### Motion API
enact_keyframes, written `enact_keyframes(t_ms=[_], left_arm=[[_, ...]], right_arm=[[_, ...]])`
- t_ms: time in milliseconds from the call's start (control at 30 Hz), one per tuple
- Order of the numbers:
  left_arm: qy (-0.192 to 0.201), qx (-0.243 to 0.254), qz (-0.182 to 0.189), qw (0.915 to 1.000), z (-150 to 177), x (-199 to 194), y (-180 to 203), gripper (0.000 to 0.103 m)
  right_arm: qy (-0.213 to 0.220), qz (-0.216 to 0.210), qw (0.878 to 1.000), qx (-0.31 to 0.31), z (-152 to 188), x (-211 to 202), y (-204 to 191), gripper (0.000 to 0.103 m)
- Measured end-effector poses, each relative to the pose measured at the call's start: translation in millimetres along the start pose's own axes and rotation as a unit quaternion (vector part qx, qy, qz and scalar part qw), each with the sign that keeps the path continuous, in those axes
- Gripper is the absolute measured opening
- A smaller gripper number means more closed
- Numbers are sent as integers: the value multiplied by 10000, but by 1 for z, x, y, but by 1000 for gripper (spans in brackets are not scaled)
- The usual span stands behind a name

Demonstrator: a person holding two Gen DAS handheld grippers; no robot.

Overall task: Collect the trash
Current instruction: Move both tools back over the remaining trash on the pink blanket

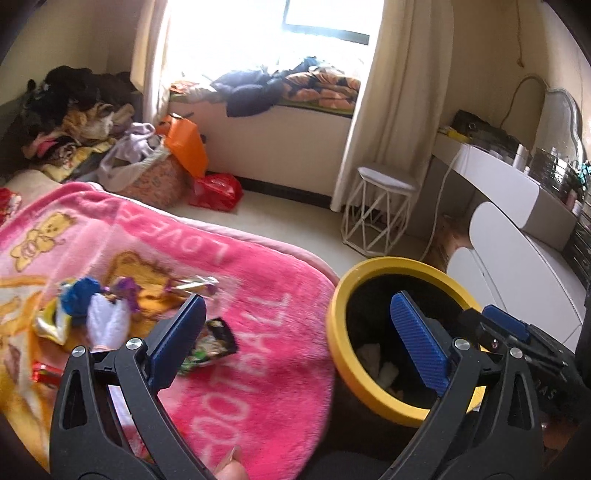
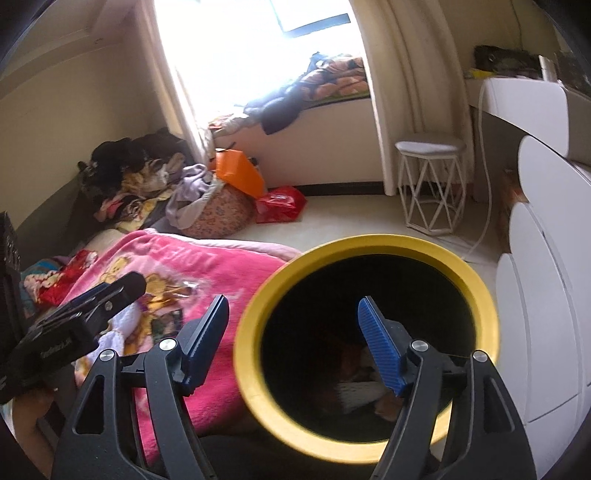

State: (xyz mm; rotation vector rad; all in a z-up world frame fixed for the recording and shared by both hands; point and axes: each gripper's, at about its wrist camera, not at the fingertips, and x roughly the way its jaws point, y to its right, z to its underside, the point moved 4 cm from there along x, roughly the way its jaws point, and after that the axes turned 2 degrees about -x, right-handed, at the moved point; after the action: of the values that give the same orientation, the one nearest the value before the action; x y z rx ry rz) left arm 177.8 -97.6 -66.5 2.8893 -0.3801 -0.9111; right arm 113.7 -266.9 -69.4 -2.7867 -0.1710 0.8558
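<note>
Wrappers (image 1: pixel 207 341) lying on the blanket (image 1: pixel 258 332) beside the bin (image 1: pixel 334 332); left tool (image 1: pixel 295 328) and right tool (image 2: pixel 291 336) both hanging wide open, empty, ready for grabbing.

Cluttered bedroom, daylight from the top of the frame.

Bright window (image 1: pixel 295 22) at top centre, blown out white, flanked by cream curtains (image 1: pixel 399 110). Window seat (image 1: pixel 295 136) below, strewn with dark clothes. Cream walls and pale floor (image 1: pixel 295 225). White wire-frame stool (image 1: pixel 380 210) right of centre (grey cushion on top). White dresser (image 1: pixel 517 236) at far right. Heaped clothing (image 1: pixel 74 118) at upper left.
</note>
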Motion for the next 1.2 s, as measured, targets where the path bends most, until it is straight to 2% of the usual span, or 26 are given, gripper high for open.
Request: enact_keyframes(t_ms=[367, 767, 1200], left_arm=[[257, -252, -361, 9987, 0, -26, -45, 92], [334, -621, -814, 9942, 7, -44, -102, 92], [430, -1091, -1459, 9823, 10, -68, -188, 92]], right_arm=[[-3, -430, 9976, -549, 10, -2, -57, 71], [-184, -1046, 9889, -1039, 19, 3, -124, 71], [-740, -1570, 9733, -1503, 37, 37, -196, 71]])
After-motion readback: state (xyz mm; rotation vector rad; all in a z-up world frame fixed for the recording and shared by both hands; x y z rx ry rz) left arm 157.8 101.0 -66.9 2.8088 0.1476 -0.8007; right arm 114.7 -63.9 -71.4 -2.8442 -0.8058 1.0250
